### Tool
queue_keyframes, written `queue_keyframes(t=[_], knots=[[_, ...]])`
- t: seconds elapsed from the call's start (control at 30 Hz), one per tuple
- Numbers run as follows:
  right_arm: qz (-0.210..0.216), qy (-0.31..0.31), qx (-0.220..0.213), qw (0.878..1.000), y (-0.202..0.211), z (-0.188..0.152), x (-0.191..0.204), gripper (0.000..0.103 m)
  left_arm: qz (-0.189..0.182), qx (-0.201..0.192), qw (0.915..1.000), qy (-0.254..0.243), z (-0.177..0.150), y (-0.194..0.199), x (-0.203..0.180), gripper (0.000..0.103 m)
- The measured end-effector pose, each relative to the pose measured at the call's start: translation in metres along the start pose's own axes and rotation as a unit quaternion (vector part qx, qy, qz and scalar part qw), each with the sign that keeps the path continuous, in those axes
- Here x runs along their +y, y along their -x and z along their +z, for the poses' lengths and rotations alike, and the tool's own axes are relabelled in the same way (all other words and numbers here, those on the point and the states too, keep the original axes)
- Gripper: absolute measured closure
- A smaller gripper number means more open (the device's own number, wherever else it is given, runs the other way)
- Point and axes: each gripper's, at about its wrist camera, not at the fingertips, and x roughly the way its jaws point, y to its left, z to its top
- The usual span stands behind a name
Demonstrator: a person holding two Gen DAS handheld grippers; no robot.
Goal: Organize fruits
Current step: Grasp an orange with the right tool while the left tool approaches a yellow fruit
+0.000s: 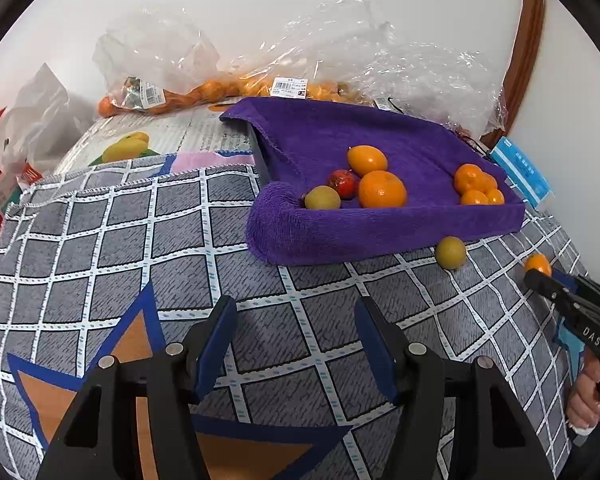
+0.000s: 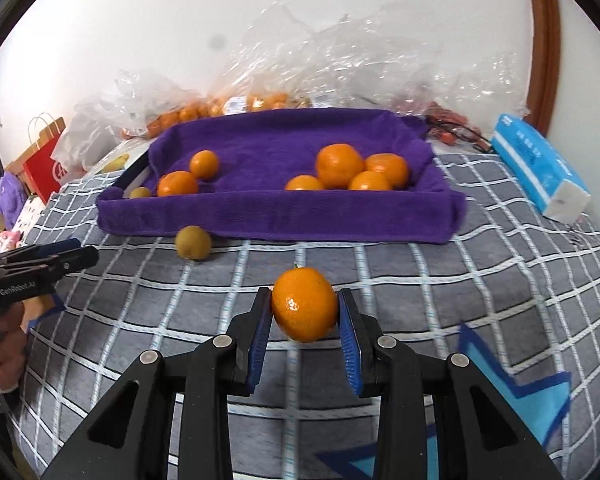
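On the checked grey cloth (image 2: 440,280), in front of the purple towel-lined tray (image 2: 284,216), the right claw (image 2: 305,312) is clenched on a small orange (image 2: 305,305), blue pads pressed to both its sides, fruit held just above the cloth. Left claw (image 1: 296,340) is released, jaws apart, nothing between them, hovering over the cloth at the tray's near-left side. Inside the tray, two groups well apart: right end, a cluster of four oranges (image 2: 352,170) touching one another; left end, two oranges (image 2: 178,183), a yellow-green fruit (image 1: 322,198) and a small red fruit (image 1: 342,183), possibly an apple, too small to tell. One more yellow-green fruit (image 2: 193,242) lies loose on the cloth just beside the tray's front edge. Clear plastic bags (image 1: 204,92) holding more oranges sit behind the tray against the wall. Blue tissue pack (image 2: 540,168) right of the tray. A person's hand (image 2: 4,344) grips the left claw's handle.
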Motion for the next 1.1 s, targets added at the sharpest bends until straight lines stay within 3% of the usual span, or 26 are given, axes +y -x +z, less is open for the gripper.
queue_keyframes(t=[0.3, 0.57, 0.77, 0.97, 1.1], knots=[[-0.028, 0.009, -0.011, 1.0, 0.007, -0.001, -0.025, 0.07, -0.063, 0.01, 0.9977, -0.025, -0.001, 0.008, -0.049, 0.045], [0.001, -0.04, -0.009, 0.999, 0.006, -0.002, -0.051, 0.07, -0.079, 0.032, 0.9957, -0.037, 0.009, -0.015, -0.093, 0.045], [0.011, -0.058, -0.015, 0.998, 0.008, -0.003, -0.056, 0.07, -0.072, 0.028, 0.9963, -0.036, 0.019, -0.031, -0.114, 0.046], [0.015, -0.067, -0.016, 0.998, 0.009, -0.004, -0.059, 0.07, -0.044, 0.024, 0.9987, 0.011, 0.026, -0.048, -0.112, 0.059], [0.016, -0.062, -0.013, 0.998, 0.008, -0.004, -0.057, 0.07, -0.029, 0.014, 0.9994, 0.008, 0.027, -0.05, -0.114, 0.067]])
